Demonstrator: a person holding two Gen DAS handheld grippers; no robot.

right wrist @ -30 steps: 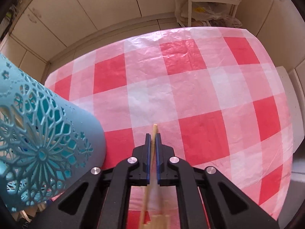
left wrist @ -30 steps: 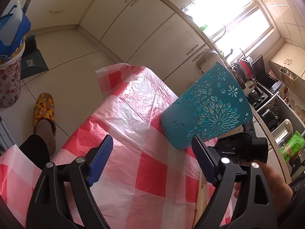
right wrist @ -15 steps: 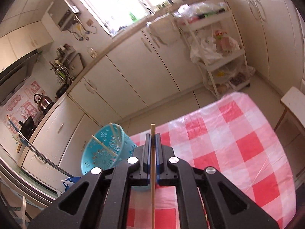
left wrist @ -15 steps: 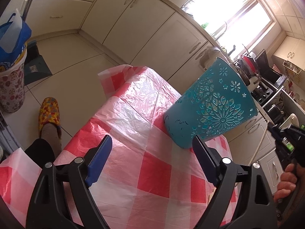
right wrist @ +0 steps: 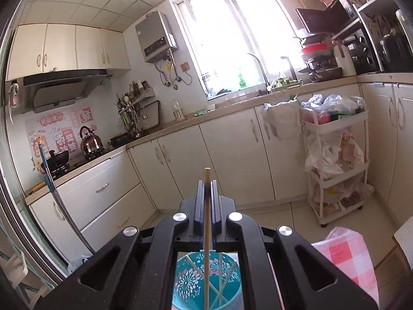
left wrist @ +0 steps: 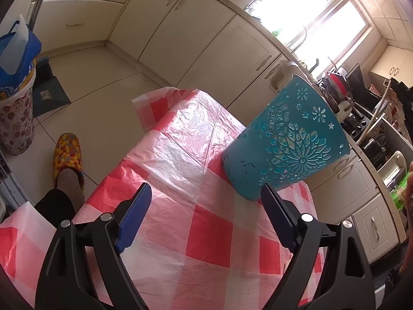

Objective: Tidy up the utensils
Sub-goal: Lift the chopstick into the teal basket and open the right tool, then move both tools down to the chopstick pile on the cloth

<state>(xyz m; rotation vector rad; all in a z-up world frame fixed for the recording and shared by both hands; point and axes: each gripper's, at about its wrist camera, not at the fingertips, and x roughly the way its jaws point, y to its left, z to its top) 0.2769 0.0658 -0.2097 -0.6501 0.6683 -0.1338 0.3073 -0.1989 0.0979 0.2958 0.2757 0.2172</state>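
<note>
A teal cut-out utensil holder (left wrist: 286, 139) stands on the red-and-white checked tablecloth (left wrist: 180, 160). My left gripper (left wrist: 205, 196) is open just in front of it, and the right blue pad (left wrist: 273, 214) sits near the holder's base without touching. My right gripper (right wrist: 206, 184) is shut on a wooden chopstick (right wrist: 207, 206), which hangs straight down through the jaws. In the right wrist view the holder (right wrist: 191, 281) is right below the gripper, with several chopsticks leaning inside. The held chopstick's lower end overlaps the holder's mouth.
A white trolley rack (right wrist: 338, 170) full of bags stands by the cabinets beyond the table corner (right wrist: 343, 250). A person's foot in a yellow slipper (left wrist: 67, 155) and a floral bin (left wrist: 15, 124) are on the floor left of the table. A hand (left wrist: 409, 180) shows at the right edge.
My right gripper rose with the chopstick and tipped up from facing the tablecloth to facing the kitchen, ending above the holder. The left gripper stayed put and open.
</note>
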